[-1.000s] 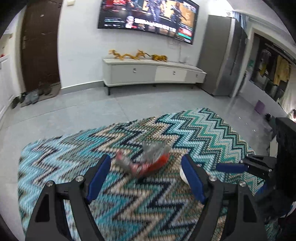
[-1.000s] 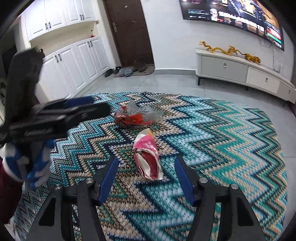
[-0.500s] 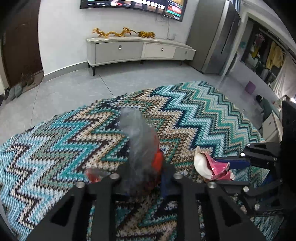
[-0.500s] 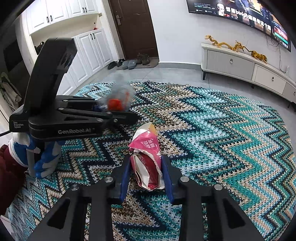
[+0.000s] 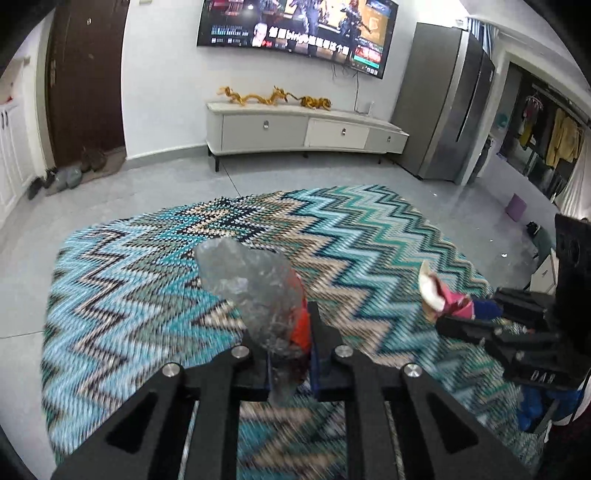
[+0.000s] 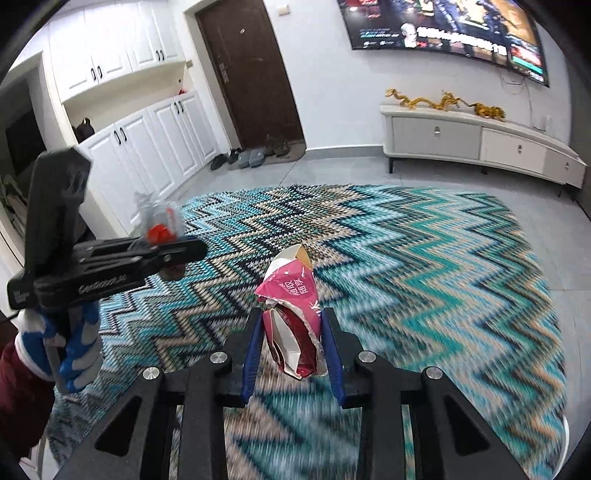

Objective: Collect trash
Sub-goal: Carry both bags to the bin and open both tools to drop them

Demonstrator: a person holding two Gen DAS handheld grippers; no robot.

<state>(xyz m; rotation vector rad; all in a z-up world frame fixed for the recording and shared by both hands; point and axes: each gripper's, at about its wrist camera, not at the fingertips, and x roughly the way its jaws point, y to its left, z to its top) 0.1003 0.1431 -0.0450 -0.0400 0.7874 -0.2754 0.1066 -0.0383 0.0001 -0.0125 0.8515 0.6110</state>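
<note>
A crumpled clear plastic bag with a red patch [image 5: 258, 295] sticks up out of my left gripper [image 5: 290, 354], which is shut on it above the zigzag rug [image 5: 369, 229]. The same bag [image 6: 157, 218] shows in the right wrist view, held by the left gripper [image 6: 177, 254] at the left. My right gripper [image 6: 291, 332] is shut on a torn pink and white paper packet [image 6: 291, 295], lifted off the rug [image 6: 424, 258]. In the left wrist view that packet [image 5: 443, 295] pokes out of the right gripper [image 5: 465, 314] at the right.
A low white TV cabinet [image 5: 306, 129] stands against the far wall under a wall screen [image 5: 295, 26]. A grey fridge [image 5: 447, 103] is at the right. White cupboards [image 6: 147, 140], a dark door [image 6: 251, 70] and shoes [image 6: 251, 157] lie beyond the rug. A person's gloved hand [image 6: 70, 350] holds the left gripper.
Both grippers went from open around the trash on the rug to shut on it. Each then lifted its piece clear of the rug, and the views tilted up.
</note>
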